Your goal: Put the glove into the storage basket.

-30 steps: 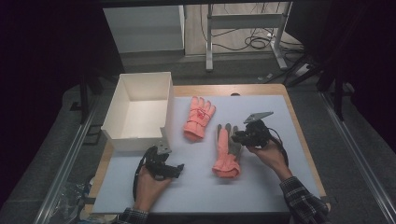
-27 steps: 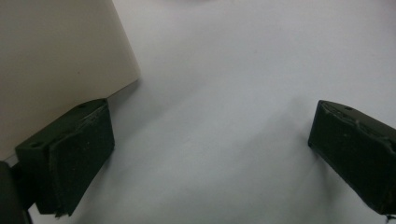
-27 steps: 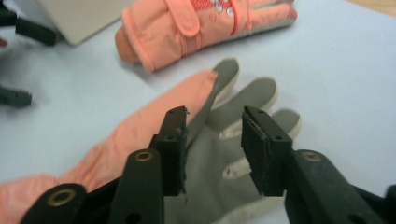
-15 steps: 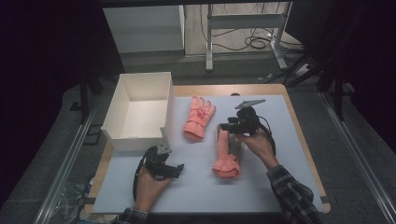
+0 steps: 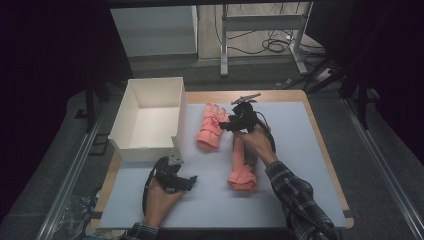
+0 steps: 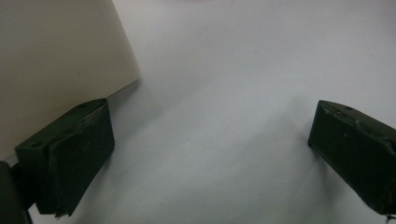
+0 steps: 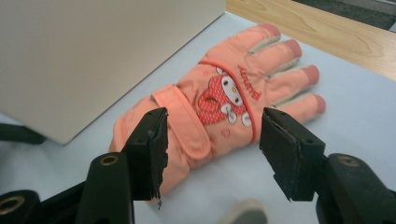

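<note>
High view: my right fingers (image 5: 223, 123) hover over the worktop (image 5: 300, 150), just beside the far glove (image 5: 210, 126), at its right edge; my right hand (image 5: 255, 140) lies across the near glove (image 5: 241, 167).
Right gripper view: the far glove (image 7: 219, 112) lies straight ahead of my right fingers (image 7: 212, 149), its cuff and strap end nearest me and its fingertips pointing away to the upper right.
Long axis: the far glove runs from the cuff near my left jaw out to the fingertips beyond my right jaw, so I meet it slantwise, not square on.
Right fingers: spread, having just been opening, with nothing pinched; the glove shows in the gap, but the pads are off it.
Left fingers: spread wide over bare worktop (image 6: 224, 93), holding nothing, with the white box wall (image 6: 56, 60) just beside one jaw.
Nearer hand: my right is much the nearer; my left fingers (image 5: 186, 181) sit well apart, at the near corner of the white box (image 5: 150, 115).
Around: the white box stands open just left of the far glove; the near glove lies under my right wrist, its cuff towards me.
In the way: nothing lies between my right fingers and the far glove; I judge the box wall close on its left to be the thing to mind.
</note>
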A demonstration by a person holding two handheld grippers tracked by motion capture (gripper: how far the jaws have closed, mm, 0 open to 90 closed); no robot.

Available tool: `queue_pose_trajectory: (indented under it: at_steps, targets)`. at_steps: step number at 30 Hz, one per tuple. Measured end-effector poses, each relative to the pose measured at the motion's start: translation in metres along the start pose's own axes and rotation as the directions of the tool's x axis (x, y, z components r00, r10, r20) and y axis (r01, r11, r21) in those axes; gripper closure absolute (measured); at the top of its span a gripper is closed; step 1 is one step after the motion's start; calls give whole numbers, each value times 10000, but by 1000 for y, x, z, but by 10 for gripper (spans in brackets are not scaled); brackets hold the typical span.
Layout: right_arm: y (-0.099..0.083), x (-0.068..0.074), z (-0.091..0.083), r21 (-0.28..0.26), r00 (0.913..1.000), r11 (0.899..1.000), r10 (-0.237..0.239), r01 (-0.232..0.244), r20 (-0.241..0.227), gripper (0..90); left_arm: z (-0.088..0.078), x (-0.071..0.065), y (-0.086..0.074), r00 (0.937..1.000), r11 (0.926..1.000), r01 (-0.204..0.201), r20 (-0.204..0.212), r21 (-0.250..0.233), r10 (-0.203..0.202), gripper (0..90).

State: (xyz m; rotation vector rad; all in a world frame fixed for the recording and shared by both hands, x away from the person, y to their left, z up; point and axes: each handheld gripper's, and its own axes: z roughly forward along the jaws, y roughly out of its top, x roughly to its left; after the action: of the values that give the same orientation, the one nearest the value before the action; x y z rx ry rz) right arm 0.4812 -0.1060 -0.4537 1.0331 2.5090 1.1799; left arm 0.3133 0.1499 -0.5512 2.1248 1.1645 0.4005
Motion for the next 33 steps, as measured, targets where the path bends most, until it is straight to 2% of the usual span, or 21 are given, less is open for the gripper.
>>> queue_pose_trajectory:
  at_steps: [8,10,14,16,20,24,26,28,30,31,32,33]
  targets:
    - [16,4,29,302,9999,9995,-20,15,150,437,0,0,0,10000,10000,6,2,13,-6,2]
    - [22,7,41,500,9992,9987,-113,94,388,452,0,0,0,10000,10000,8,4,14,-8,2]
    - [26,7,53,750,9979,9972,-91,43,645,451,0,0,0,10000,10000,11,4,13,-11,2]
    - [28,6,64,1126,9958,9936,-69,-34,914,448,0,0,0,10000,10000,15,7,12,-15,1]
    - [29,4,71,1275,9949,9915,146,-274,1003,446,0,0,0,10000,10000,17,14,4,-17,1]
    - [27,1,84,1894,9932,9809,228,-442,1141,438,0,0,0,10000,10000,24,15,2,-24,1]
    - [27,1,87,1997,9925,9790,179,-421,1213,443,0,0,0,10000,10000,27,15,3,-27,1]
    - [27,1,90,2191,9925,9749,130,-396,1212,483,0,0,0,10000,10000,26,16,3,-26,1]
    - [25,0,94,2306,9928,9723,111,-386,1195,573,0,0,0,10000,10000,22,14,1,-22,1]
    - [25,0,94,2306,9928,9723,111,-386,1195,573,0,0,0,10000,10000,23,17,1,-23,1]
    - [24,0,95,2304,9933,9722,163,-425,1147,674,0,0,0,10000,10000,22,18,1,-22,1]
    - [24,0,94,2293,9933,9723,194,-454,1143,712,0,0,0,10000,10000,24,17,1,-24,1]
